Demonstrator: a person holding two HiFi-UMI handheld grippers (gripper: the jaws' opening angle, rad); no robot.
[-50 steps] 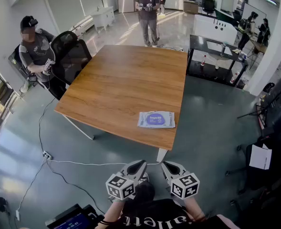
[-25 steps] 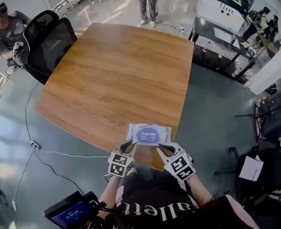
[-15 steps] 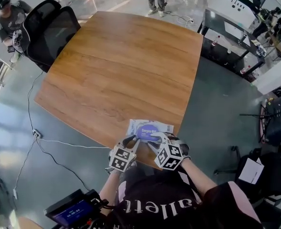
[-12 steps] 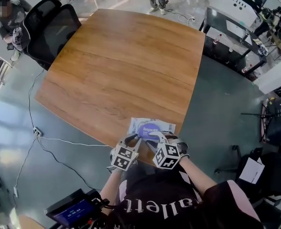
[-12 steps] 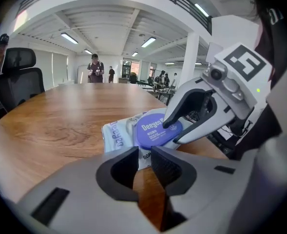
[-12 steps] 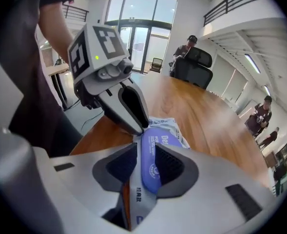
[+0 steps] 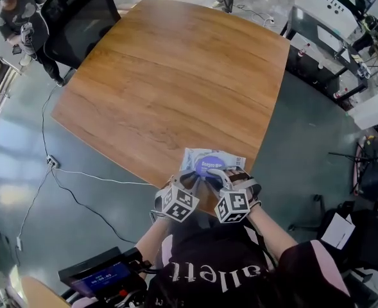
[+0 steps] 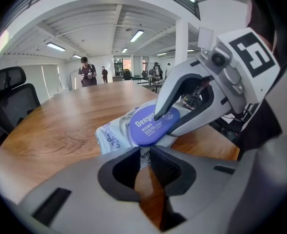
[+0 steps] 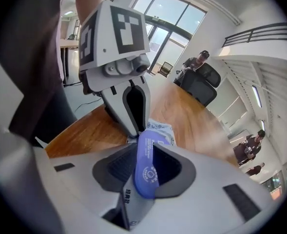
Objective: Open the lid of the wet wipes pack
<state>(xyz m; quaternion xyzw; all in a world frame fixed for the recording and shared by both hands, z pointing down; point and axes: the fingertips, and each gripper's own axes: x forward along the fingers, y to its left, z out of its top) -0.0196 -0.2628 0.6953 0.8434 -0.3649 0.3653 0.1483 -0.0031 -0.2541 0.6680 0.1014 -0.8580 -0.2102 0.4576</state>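
A white wet wipes pack [image 7: 212, 160] with a round purple lid [image 7: 209, 167] lies on the wooden table [image 7: 169, 82], right at its near edge. My left gripper [image 7: 190, 179] is shut on the pack's near wrapper edge [image 8: 142, 152], just below the lid [image 8: 150, 123]. From the right, my right gripper [image 7: 219, 176] comes in and is shut on the lid [image 9: 145, 167], one finger [image 8: 170, 89] above it and one beneath. Seen from the left gripper view, the lid tilts up off the pack. The left gripper [image 9: 129, 106] stands just behind the lid in the right gripper view.
A black office chair [image 7: 79, 15] stands at the table's far left corner, with a person [image 7: 18, 8] beside it. At the far right is a black desk [image 7: 323, 37]. Cables [image 7: 79, 181] run over the floor to the left of me.
Both grippers rose from below the table edge to the pack. The left one shut on the wrapper edge and the right one shut on the purple lid.
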